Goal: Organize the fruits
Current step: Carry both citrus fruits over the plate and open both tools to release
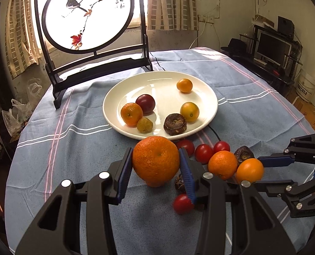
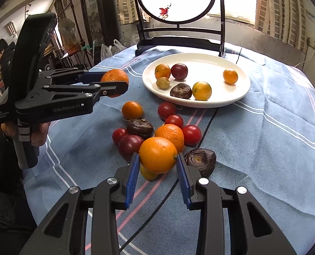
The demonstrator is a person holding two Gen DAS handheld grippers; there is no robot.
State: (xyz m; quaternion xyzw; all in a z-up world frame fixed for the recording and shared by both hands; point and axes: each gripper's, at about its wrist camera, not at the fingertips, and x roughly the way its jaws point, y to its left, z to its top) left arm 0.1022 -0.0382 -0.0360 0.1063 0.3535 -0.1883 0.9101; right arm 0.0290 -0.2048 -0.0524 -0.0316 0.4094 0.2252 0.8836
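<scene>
My left gripper [image 1: 155, 159] is shut on a large rough-skinned mandarin [image 1: 155, 165] and holds it above the cloth in front of the white plate [image 1: 163, 89]. The right wrist view shows the same gripper [image 2: 115, 81] and mandarin [image 2: 115, 75] at the left. My right gripper [image 2: 157, 160] is shut on a smooth orange fruit [image 2: 157, 153] over a cluster of loose fruit. In the left wrist view it [image 1: 255, 172] is at the right with that fruit [image 1: 248, 169]. The plate [image 2: 200, 63] holds several small fruits.
Cherry tomatoes [image 2: 167, 110], a mandarin [image 2: 170, 133], dark brown fruits [image 2: 140, 127] and a purple fruit [image 2: 201, 161] lie loose on the blue striped cloth. A black cable [image 2: 208, 125] crosses it. A framed round bird screen [image 1: 87, 14] stands behind the plate. A person [image 2: 2, 59] stands far left.
</scene>
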